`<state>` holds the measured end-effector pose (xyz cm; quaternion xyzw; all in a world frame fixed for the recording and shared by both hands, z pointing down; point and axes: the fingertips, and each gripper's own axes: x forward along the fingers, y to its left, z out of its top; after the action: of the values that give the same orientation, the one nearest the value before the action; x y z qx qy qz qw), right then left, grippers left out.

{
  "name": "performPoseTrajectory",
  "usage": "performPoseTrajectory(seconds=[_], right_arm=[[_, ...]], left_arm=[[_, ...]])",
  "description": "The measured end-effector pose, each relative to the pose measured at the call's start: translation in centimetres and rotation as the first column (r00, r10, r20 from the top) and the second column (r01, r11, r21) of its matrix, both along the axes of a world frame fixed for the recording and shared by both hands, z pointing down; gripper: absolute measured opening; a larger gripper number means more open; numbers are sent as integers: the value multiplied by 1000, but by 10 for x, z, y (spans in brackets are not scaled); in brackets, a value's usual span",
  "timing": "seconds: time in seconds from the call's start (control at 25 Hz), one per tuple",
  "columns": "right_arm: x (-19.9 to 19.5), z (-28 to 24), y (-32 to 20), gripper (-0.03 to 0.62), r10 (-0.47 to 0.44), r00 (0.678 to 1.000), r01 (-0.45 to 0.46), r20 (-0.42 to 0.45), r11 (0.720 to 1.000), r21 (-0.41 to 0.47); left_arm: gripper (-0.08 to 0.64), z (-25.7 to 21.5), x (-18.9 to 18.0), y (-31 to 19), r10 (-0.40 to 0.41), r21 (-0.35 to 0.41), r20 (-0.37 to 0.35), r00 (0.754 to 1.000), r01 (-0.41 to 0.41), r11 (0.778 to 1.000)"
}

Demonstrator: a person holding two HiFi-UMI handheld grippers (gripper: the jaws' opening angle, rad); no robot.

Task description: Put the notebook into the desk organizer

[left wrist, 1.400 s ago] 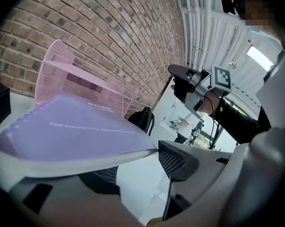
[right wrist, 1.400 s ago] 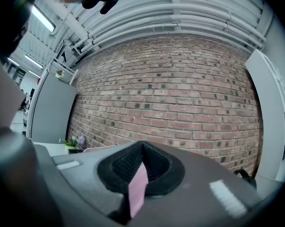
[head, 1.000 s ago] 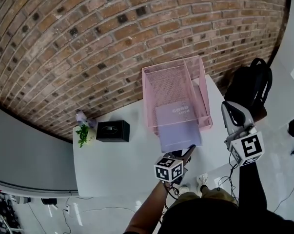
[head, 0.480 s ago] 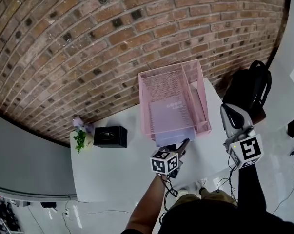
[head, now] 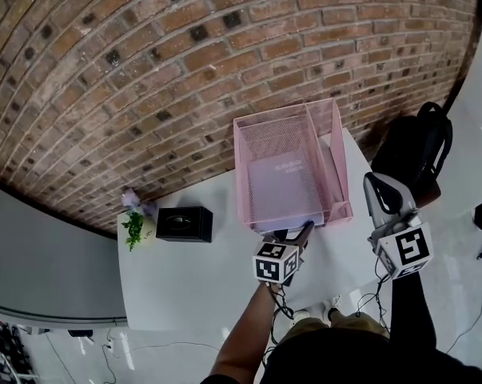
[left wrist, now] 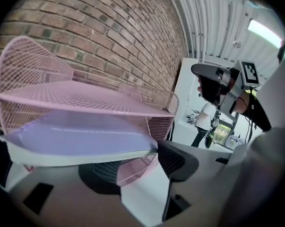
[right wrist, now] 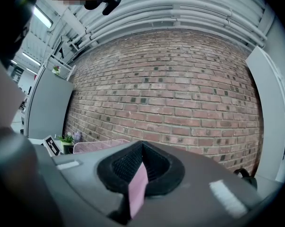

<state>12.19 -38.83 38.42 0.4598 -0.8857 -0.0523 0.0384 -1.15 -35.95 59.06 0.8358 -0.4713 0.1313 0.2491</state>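
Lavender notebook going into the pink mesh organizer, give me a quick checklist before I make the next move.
1. Lavender notebook in the lower tray of the pink mesh desk organizer: ok, mostly inside.
2. Notebook fully seated: not ok, its near edge overhangs the tray's front lip.
3. Left gripper free to push: ok, jaws apart at that edge, nothing clamped.
4. Right gripper clear: ok, shut, off to the organizer's side.
5. Black box out of the way: ok.
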Motion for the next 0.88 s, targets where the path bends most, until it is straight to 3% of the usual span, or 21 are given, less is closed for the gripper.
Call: performPoseTrajectory(seconds=[0.28,0.6,0.88], right_arm=[[-9,5,1,0,-12,1000,12,-22,1000,-17],[-9,3,5,0,-7,1000,7,-12,1000,-12],[-10,2,11,0,-4,1000,4,10,1000,14]], left_arm=[[272,5,-17,-17,-92,-16,-5,996,92,996],[286,4,-33,-31,-215,12,79,973,214,977],[291,6,-34,-25,-245,3,56,968,245,969]])
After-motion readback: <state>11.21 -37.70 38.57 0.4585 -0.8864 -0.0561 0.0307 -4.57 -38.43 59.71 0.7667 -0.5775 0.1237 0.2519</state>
